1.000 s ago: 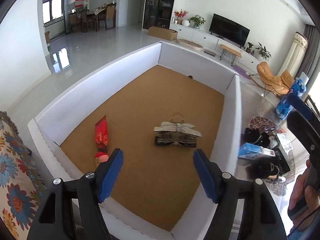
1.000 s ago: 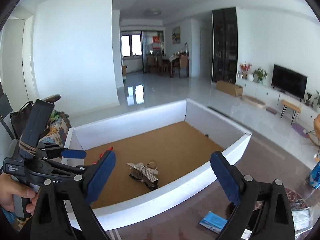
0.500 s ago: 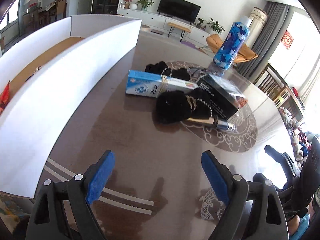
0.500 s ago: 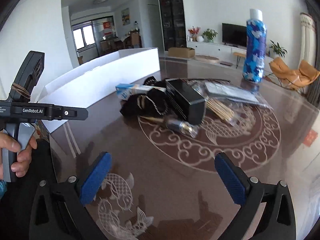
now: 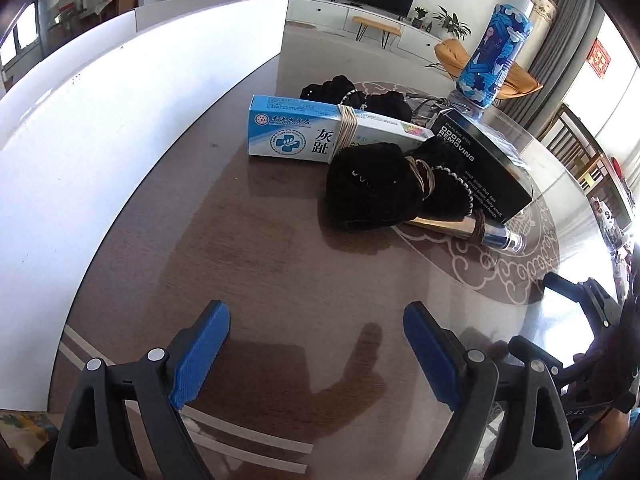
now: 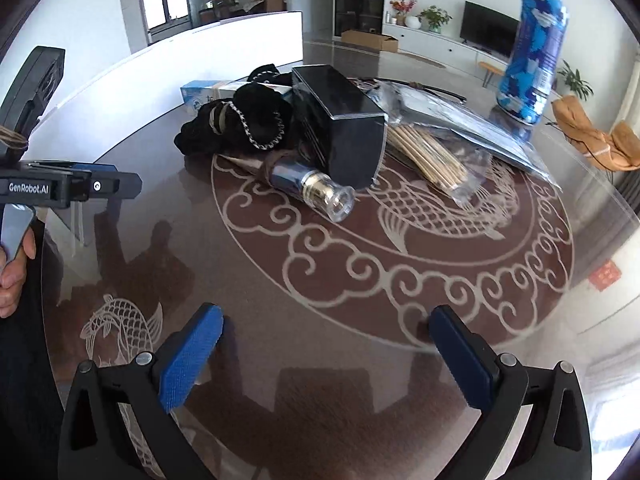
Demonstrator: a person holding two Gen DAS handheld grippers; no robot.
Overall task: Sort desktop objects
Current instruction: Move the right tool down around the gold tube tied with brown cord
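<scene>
Clutter sits heaped on a round brown table (image 6: 360,360): a blue and white box (image 5: 296,136) bound with a rubber band, black fuzzy bundles (image 5: 376,184) against it, a black box (image 6: 340,120), a shiny tube (image 6: 312,184) and a bag of wooden sticks (image 6: 428,156). A tall blue bottle (image 6: 532,48) stands behind the heap, and a white-walled tray (image 5: 100,140) lies just left of it. Both the left gripper (image 5: 316,344) and the right gripper (image 6: 320,356) hover near the table with fingers spread wide and nothing between them.
</scene>
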